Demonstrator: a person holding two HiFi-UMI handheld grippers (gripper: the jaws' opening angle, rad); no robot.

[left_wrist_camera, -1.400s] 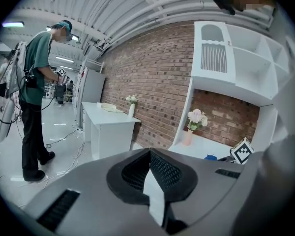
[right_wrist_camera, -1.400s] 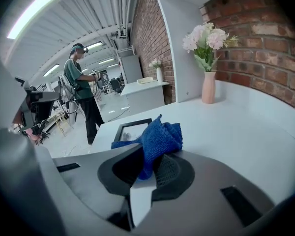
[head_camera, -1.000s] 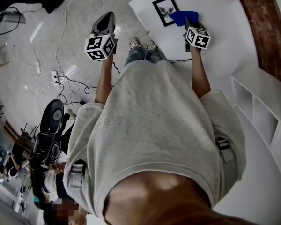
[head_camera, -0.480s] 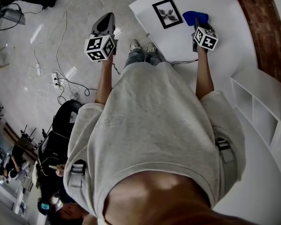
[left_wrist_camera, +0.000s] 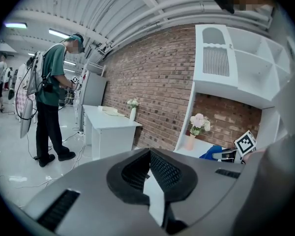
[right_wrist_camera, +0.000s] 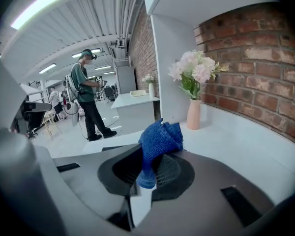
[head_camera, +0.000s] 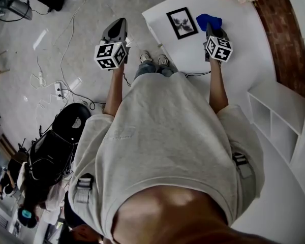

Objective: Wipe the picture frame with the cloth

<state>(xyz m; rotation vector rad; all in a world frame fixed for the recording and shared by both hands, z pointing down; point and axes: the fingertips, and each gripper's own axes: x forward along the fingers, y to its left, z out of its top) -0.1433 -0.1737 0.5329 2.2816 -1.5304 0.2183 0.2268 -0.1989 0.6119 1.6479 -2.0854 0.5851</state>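
Right gripper view shows your right gripper (right_wrist_camera: 146,173) pinching a blue cloth (right_wrist_camera: 160,139) by one fold; it looks soft, light and bunched. Your left gripper (left_wrist_camera: 150,176) has its jaws pressed together on nothing and hangs off the white table (head_camera: 244,50). The black picture frame (head_camera: 182,22) lies flat near the cloth. It is probably light and apt to slide, so steady it by an edge.

Cloth (right_wrist_camera: 160,139): blue, coarse open knit, fuzzy at the edges. Right gripper (right_wrist_camera: 143,178) and left gripper (left_wrist_camera: 150,151): shells of smooth matt grey plastic; jaws lined with black pads (left_wrist_camera: 167,172) of fine grid texture. Table (head_camera: 239,70): white, smooth, low sheen. Picture frame (head_camera: 182,23): black border, finish too small to tell. Brick wall (right_wrist_camera: 255,68): rough, matt red-brown. Vase (right_wrist_camera: 193,114): smooth, matt. Floor (head_camera: 51,14): grey, glossy, reflecting light.
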